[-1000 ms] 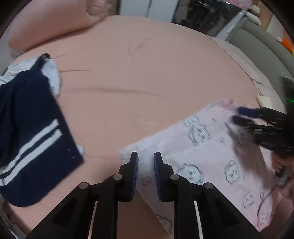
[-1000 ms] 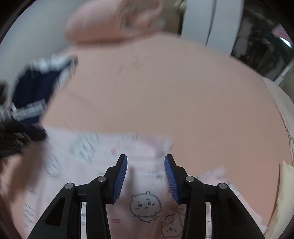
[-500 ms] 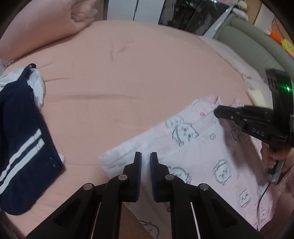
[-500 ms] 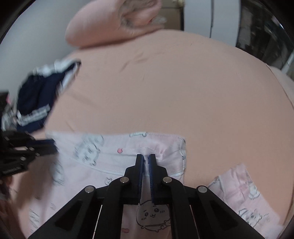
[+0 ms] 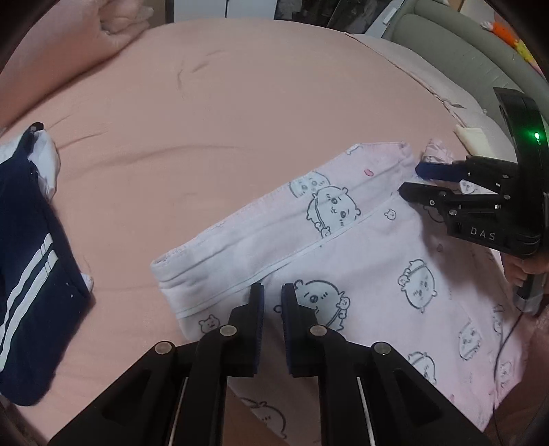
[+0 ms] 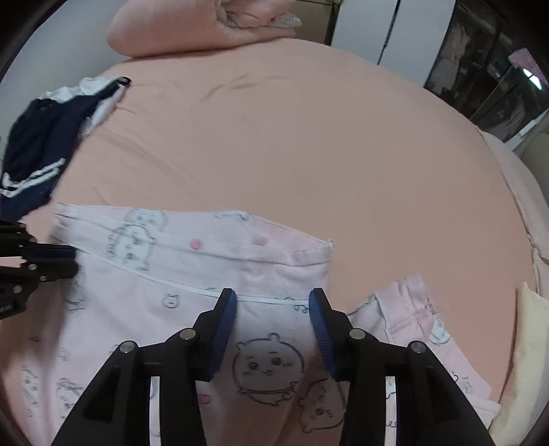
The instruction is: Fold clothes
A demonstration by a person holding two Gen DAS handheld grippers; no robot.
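Observation:
A pale pink garment with cartoon prints (image 5: pixel 343 254) lies flat on the pink bed, its top edge folded over; it also shows in the right wrist view (image 6: pixel 192 271). My left gripper (image 5: pixel 272 293) hovers over the garment's left part, jaws a narrow gap apart with no cloth between them. My right gripper (image 6: pixel 272 300) is open above the garment's right end, nothing between its jaws; it also shows in the left wrist view (image 5: pixel 411 182).
A navy garment with white stripes (image 5: pixel 24 247) lies at the left of the bed (image 5: pixel 240 103). A second pink printed piece (image 6: pixel 422 322) lies to the right. A pink pillow (image 6: pixel 192 27) sits at the head. A grey sofa (image 5: pixel 456 55) stands beyond.
My right gripper opened from shut and let go of the garment. My left gripper opened slightly. The garment's upper edge now lies folded over and flat.

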